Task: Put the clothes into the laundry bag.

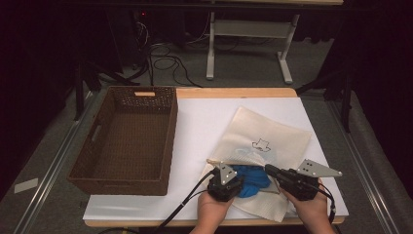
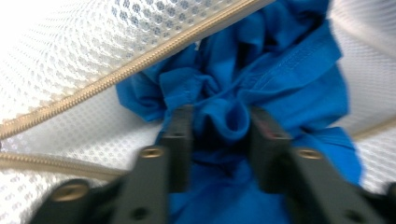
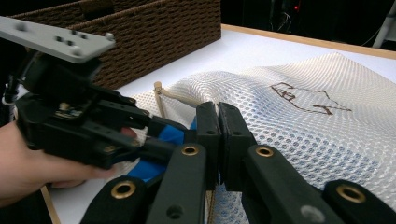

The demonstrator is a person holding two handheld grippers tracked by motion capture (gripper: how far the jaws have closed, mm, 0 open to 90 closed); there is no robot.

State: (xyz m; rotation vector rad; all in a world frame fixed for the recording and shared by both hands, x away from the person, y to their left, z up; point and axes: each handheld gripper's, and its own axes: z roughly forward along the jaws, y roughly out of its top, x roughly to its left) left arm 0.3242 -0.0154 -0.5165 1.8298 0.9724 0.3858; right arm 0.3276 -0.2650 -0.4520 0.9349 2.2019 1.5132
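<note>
Left claw (image 2: 219, 135) at the near table edge grips bunched blue cloth (image 2: 280, 79). Right claw (image 3: 218, 135), just right, is clamped on the mesh bag (image 3: 299, 126) edge.

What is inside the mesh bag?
Blue cloth bunches at the open zip of the mesh bag, partly inside. The left gripper pinches a fold. Deeper contents are veiled by mesh.

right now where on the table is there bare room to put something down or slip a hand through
Free: the white sheet between the wicker basket and the mesh bag, the strip behind the bag, and the basket's bare bottom. Crowded: the near edge, where the left tongs pinch the blue cloth and the right tongs hold the bag's mouth.
</note>
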